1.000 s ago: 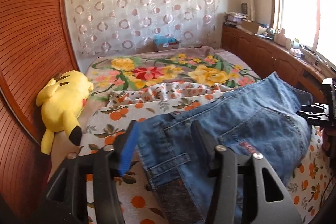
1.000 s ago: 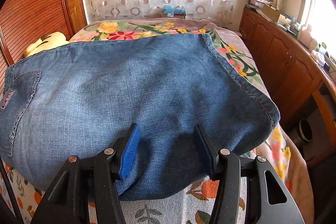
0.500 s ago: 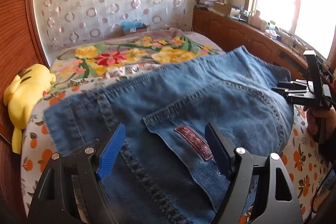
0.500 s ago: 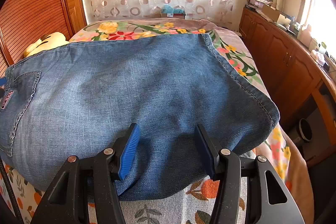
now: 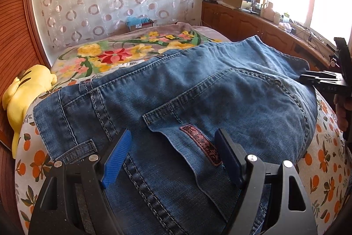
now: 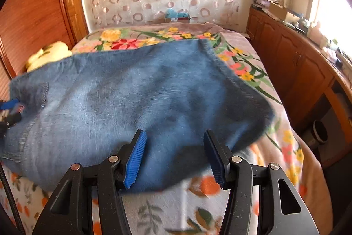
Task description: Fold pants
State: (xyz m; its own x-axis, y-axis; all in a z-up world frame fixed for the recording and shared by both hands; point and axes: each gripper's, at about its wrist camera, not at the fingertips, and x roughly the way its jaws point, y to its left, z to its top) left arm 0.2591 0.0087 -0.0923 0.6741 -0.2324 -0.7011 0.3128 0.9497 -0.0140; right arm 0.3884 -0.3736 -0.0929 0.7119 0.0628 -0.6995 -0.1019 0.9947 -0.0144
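One pair of jeans (image 5: pixel 198 98) lies folded across the bed (image 6: pixel 253 63), in front of one yellow plush toy (image 5: pixel 26 91) beside the wooden wall. Two grippers are over the jeans. The left gripper (image 5: pixel 173 147) hovers at the waistband end, its jaws having just opened wide, the back pocket (image 5: pixel 220 124) under the gap, nothing pinched. The right gripper (image 6: pixel 175 148) has its jaws apart over the jeans' near edge; whether they touch the cloth I cannot tell.

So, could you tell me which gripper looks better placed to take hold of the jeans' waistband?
Left, probably: the left gripper hangs open over the jeans' back pocket beside the waistband; the right gripper is at the opposite end.
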